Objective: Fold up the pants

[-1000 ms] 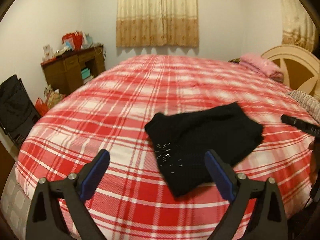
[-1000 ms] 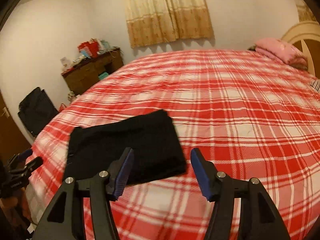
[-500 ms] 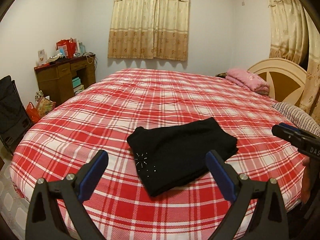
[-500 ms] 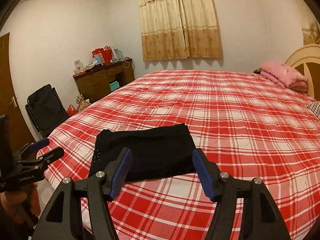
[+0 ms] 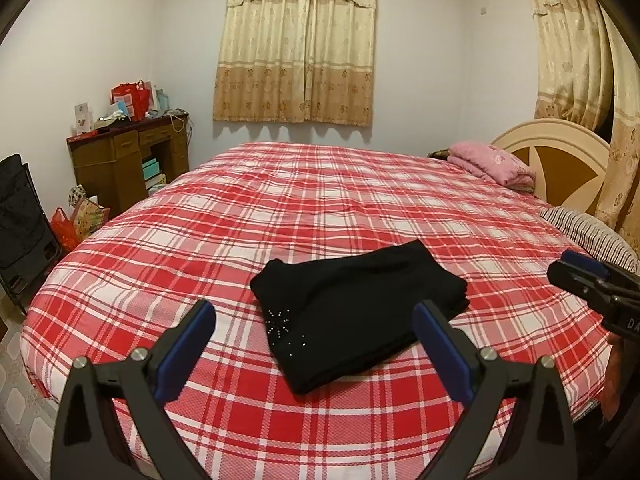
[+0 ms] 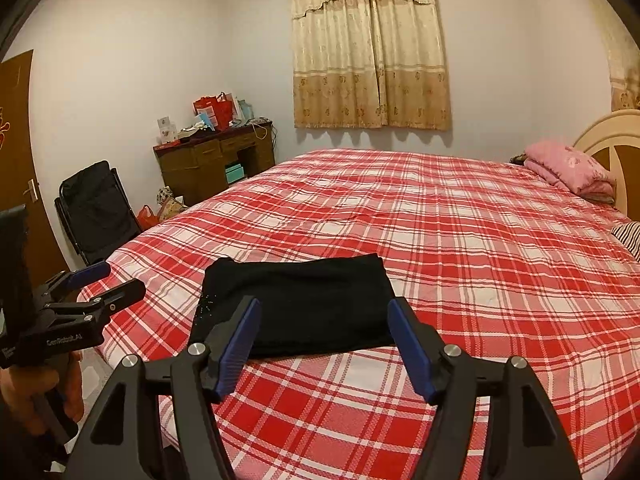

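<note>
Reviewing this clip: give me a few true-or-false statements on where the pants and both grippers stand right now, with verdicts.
1. The black pants lie folded on the plaid bedspread. True.
2. The left gripper is clamped on the pants. False: its fingers stand apart, clear of the cloth.
3. The right gripper holds nothing. True: its fingers are opening, with nothing gripped between them.
4. The pink blanket covers the pants. False: it sits far off by the headboard.
</note>
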`<state>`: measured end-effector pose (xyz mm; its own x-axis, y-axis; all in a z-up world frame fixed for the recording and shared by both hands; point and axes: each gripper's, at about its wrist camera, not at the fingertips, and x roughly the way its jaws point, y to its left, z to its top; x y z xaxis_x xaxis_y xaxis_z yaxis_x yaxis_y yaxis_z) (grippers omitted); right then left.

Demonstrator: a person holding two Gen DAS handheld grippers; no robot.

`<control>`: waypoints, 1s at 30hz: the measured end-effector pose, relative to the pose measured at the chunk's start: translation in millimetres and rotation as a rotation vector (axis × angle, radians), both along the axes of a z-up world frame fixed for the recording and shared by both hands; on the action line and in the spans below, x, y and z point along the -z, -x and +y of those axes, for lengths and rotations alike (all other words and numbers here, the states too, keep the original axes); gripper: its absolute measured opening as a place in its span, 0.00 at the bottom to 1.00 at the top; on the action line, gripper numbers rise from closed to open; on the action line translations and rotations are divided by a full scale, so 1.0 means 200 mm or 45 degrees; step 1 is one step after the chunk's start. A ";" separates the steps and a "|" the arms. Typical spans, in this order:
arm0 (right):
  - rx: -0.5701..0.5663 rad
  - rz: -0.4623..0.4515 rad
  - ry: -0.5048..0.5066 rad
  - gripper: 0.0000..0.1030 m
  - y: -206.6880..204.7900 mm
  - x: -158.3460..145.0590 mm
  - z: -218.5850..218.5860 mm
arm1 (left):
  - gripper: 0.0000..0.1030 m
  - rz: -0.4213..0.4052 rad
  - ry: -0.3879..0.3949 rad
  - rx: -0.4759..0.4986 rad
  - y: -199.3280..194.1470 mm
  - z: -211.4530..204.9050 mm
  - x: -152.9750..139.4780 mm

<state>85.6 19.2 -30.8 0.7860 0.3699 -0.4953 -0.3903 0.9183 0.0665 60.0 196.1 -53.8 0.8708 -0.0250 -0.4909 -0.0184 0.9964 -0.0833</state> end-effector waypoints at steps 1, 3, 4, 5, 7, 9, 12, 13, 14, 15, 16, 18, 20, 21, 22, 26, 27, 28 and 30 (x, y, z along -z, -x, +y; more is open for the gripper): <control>0.000 -0.001 0.000 0.68 0.00 0.00 0.00 | 0.98 0.002 -0.001 0.002 0.00 0.00 0.00; -0.001 -0.002 -0.001 0.69 0.01 0.00 0.00 | 0.98 0.005 -0.006 0.008 0.00 -0.01 0.00; 0.000 -0.001 -0.001 0.69 0.01 0.01 -0.01 | 0.98 0.003 -0.009 0.010 0.00 -0.02 0.00; 0.000 -0.001 -0.003 0.69 0.01 0.01 -0.01 | 0.98 0.003 -0.013 0.013 0.00 -0.02 0.00; 0.004 0.001 -0.004 0.69 0.01 0.01 -0.01 | 0.98 0.004 -0.020 0.015 0.00 -0.03 0.00; 0.004 -0.002 -0.007 0.69 0.01 0.01 -0.01 | 0.99 0.001 -0.023 0.015 0.01 -0.03 0.00; 0.006 -0.023 -0.002 0.69 0.03 -0.01 -0.01 | 1.00 -0.013 -0.034 0.003 0.01 -0.04 -0.02; 0.009 -0.043 -0.005 0.69 0.04 -0.02 -0.01 | 1.00 -0.017 -0.037 0.005 0.02 -0.04 -0.03; 0.012 -0.056 -0.007 0.70 0.05 -0.03 -0.01 | 1.00 -0.025 -0.042 0.009 0.02 -0.04 -0.03; 0.013 -0.068 -0.008 0.70 0.06 -0.04 -0.02 | 1.00 -0.032 -0.047 0.007 0.02 -0.04 -0.04; 0.015 -0.081 -0.009 0.70 0.06 -0.05 -0.02 | 1.00 -0.041 -0.052 -0.001 0.03 -0.04 -0.05; 0.018 -0.091 -0.009 0.70 0.07 -0.05 -0.02 | 1.00 -0.051 -0.055 -0.006 0.03 -0.04 -0.06; 0.020 -0.090 -0.009 0.70 0.07 -0.05 -0.02 | 1.00 -0.058 -0.050 -0.011 0.04 -0.04 -0.06; 0.020 -0.089 -0.009 0.70 0.07 -0.05 -0.02 | 1.00 -0.059 -0.048 -0.011 0.04 -0.04 -0.07; 0.019 -0.090 -0.010 0.70 0.07 -0.05 -0.02 | 1.00 -0.059 -0.049 -0.013 0.04 -0.04 -0.07; 0.013 -0.096 -0.005 0.70 0.08 -0.05 -0.01 | 1.00 -0.045 -0.038 -0.022 0.03 -0.04 -0.07; 0.012 -0.098 -0.003 0.70 0.08 -0.05 -0.01 | 1.00 -0.040 -0.040 -0.027 0.03 -0.04 -0.06; 0.010 -0.098 0.000 0.70 0.08 -0.04 -0.01 | 1.00 -0.033 -0.042 -0.033 0.02 -0.03 -0.06; 0.007 -0.095 0.007 0.70 0.08 -0.04 0.01 | 1.00 -0.019 -0.047 -0.038 0.01 -0.04 -0.04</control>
